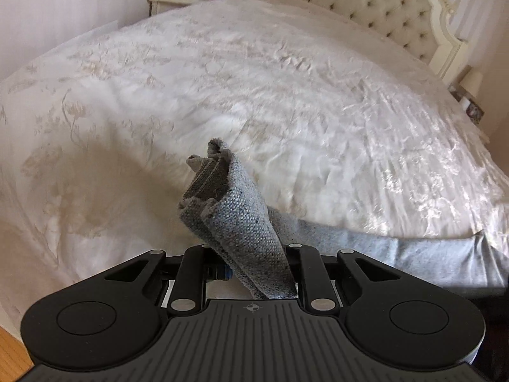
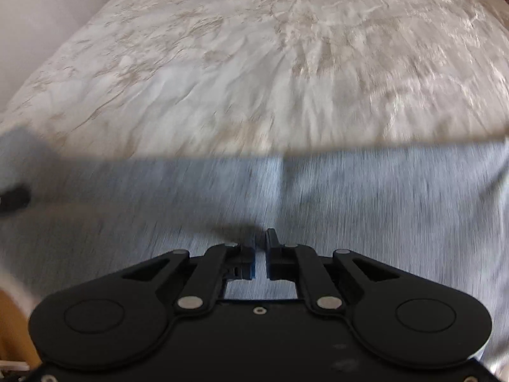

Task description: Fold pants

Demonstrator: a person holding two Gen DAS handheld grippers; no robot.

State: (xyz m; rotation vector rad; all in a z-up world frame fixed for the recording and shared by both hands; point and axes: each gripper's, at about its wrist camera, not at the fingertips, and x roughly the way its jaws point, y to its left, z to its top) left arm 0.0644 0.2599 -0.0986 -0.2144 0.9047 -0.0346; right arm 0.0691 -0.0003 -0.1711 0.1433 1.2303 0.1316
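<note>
Surface: cream floral bedspread (image 1: 222, 73) on a bed
Pants: grey knit pants (image 2: 350, 210) spread along near edge; unfolded
Left hand-held gripper (image 1: 254, 264): clamped on a bunched pants edge, lifted
Right hand-held gripper (image 2: 261, 254): nearly closed; whether it pinches fabric, unclear
Progress: first fold barely begun; all folding remains

Left claw (image 1: 251, 267) clamped, right claw (image 2: 261, 258) closed

The pants (image 1: 241, 222) are seen as coarse grey knit cloth, the bedspread (image 1: 254, 79) as creased, faintly glossy embroidered fabric, the headboard (image 1: 366, 3) as tufted upholstery, and each tool (image 1: 254, 273) as matt black plastic.
</note>
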